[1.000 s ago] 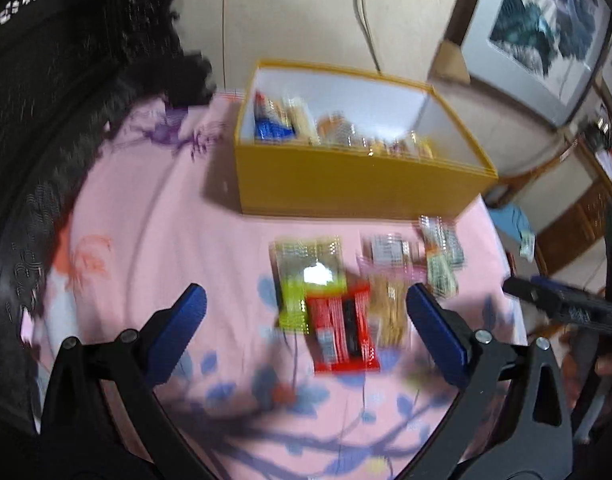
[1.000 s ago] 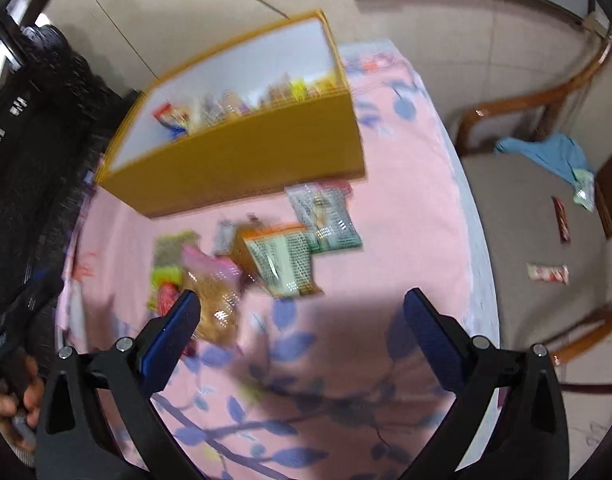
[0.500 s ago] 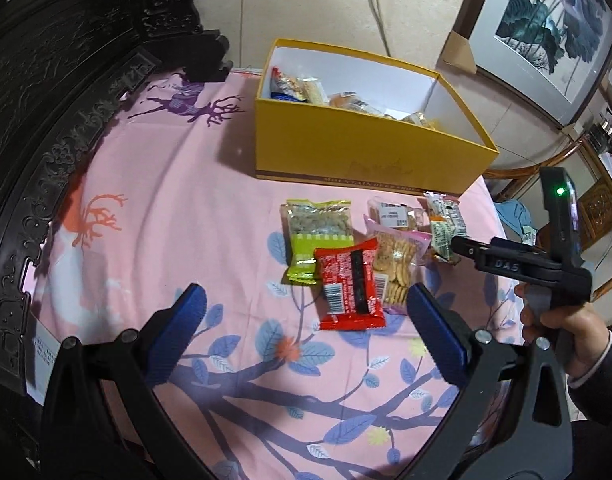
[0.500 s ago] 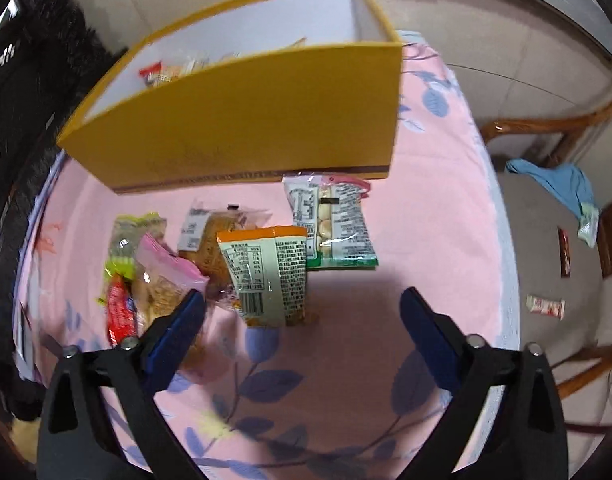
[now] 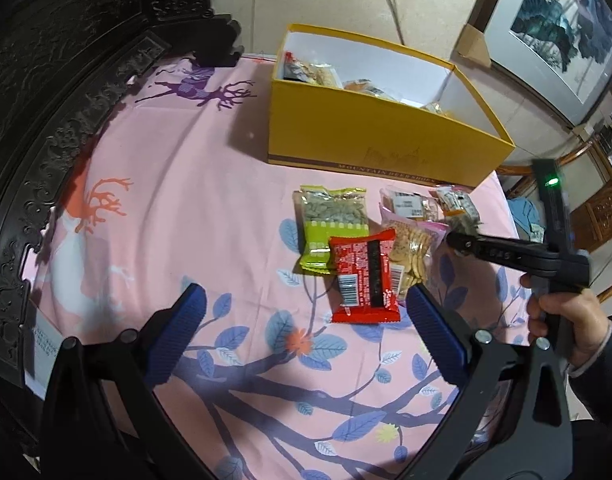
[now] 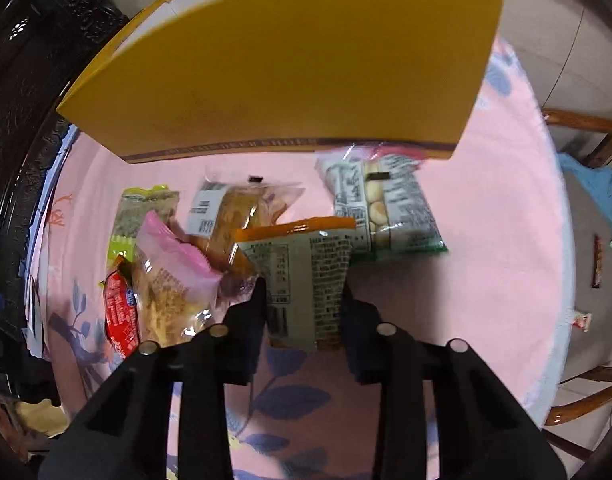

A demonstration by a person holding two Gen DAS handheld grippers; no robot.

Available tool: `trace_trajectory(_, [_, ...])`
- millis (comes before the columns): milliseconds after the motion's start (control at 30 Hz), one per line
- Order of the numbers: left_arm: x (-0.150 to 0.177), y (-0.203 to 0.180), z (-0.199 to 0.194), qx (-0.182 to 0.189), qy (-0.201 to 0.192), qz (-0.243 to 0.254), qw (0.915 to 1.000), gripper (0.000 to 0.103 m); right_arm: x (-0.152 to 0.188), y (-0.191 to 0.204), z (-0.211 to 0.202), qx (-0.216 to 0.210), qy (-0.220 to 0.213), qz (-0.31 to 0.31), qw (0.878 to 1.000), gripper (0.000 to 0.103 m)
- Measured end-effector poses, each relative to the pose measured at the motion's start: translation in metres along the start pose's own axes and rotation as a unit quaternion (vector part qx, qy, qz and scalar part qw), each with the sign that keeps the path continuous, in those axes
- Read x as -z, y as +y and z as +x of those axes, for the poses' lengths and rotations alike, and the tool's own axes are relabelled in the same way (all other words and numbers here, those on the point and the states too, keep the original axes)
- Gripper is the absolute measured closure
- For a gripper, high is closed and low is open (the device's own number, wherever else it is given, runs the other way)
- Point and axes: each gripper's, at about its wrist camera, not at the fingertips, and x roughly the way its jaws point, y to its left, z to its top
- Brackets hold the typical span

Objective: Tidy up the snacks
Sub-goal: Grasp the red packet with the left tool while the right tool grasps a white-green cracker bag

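Blocking most of the yellow box (image 6: 282,60) interior from the right wrist view: its own tall front wall, so only the left wrist view shows a few wrappers inside. Clamped between the right gripper (image 6: 304,304) pads, closed on it: the orange-topped packet (image 6: 302,276), lower end hidden behind the black fingers. Partly buried under a pink cracker bag (image 6: 170,276): the red packet (image 5: 363,276), glossy, barcode up. Blurred at the far edge against the box: a clear green-trimmed biscuit pack (image 6: 385,208). Spread wide and holding nothing above bare pink floral cloth (image 5: 186,200): the left gripper (image 5: 302,332), ribbed blue pads. Lying flat beside the red packet, on its left: a lime seed packet (image 5: 329,224). Bordering the cloth on the left: dark carved wood (image 5: 46,140).
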Motion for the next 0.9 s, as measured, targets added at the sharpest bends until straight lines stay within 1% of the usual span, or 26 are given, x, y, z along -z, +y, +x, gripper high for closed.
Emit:
trace_trajectory(67, [0.000,-0.007,0.009,0.005,0.004,0.015,0.9999,0.002,0.008,-0.001,-0.017,-0.003,-0.016,0.009,1.000,0.070])
trace_trajectory(167, [0.000,-0.020,0.026,0.014,0.017,0.035,0.9991,0.002,0.021,-0.005,-0.035,-0.012,-0.025,0.024,0.999,0.070])
trace_trajectory(267, [-0.001,-0.034,0.051,0.039,0.037,0.046,0.9975,0.002,0.038,-0.009,-0.047,-0.019,-0.024,0.045,0.999,0.070])
trace_trajectory(300, [-0.001,-0.036,0.058,0.048,0.042,0.044,0.9970,0.002,0.043,-0.010,-0.050,-0.021,-0.022,0.051,0.998,0.070])
trace_trajectory(433, [-0.001,-0.036,0.088,0.063,0.071,0.019,0.9953,0.002,0.057,-0.016,-0.055,-0.028,-0.014,0.074,0.997,0.070])
trace_trajectory(500, [0.000,-0.034,0.102,0.072,0.088,-0.002,0.9936,0.005,0.059,-0.012,-0.057,-0.033,-0.012,0.074,0.997,0.070])
trace_trajectory(600, [0.001,-0.028,0.113,0.092,0.100,-0.024,0.9904,0.022,0.059,-0.009,-0.059,-0.041,-0.012,0.072,0.997,0.070])
trace_trajectory(633, [0.002,-0.027,0.117,0.103,0.105,-0.031,0.9886,0.033,0.059,-0.007,-0.059,-0.042,-0.011,0.069,0.997,0.070])
trace_trajectory(667, [0.002,-0.026,0.121,0.117,0.109,-0.035,0.9866,0.040,0.058,-0.006,-0.060,-0.043,-0.011,0.066,0.997,0.070])
trace_trajectory(733, [0.004,-0.024,0.125,0.140,0.109,-0.043,0.9831,0.050,0.057,-0.001,-0.059,-0.042,-0.011,0.062,0.997,0.070])
trace_trajectory(767, [0.004,-0.025,0.124,0.147,0.107,-0.043,0.9824,0.059,0.057,-0.001,-0.059,-0.043,-0.011,0.062,0.997,0.070])
trace_trajectory(800, [0.003,-0.026,0.120,0.150,0.103,-0.038,0.9826,0.059,0.056,-0.001,-0.059,-0.044,-0.011,0.062,0.997,0.070])
trace_trajectory(867, [0.003,-0.032,0.103,0.137,0.075,-0.010,0.9876,0.059,0.055,0.000,-0.060,-0.043,-0.015,0.062,0.997,0.070])
trace_trajectory(900, [0.003,-0.034,0.096,0.139,0.066,-0.002,0.9880,0.059,0.055,0.000,-0.061,-0.044,-0.016,0.063,0.997,0.070])
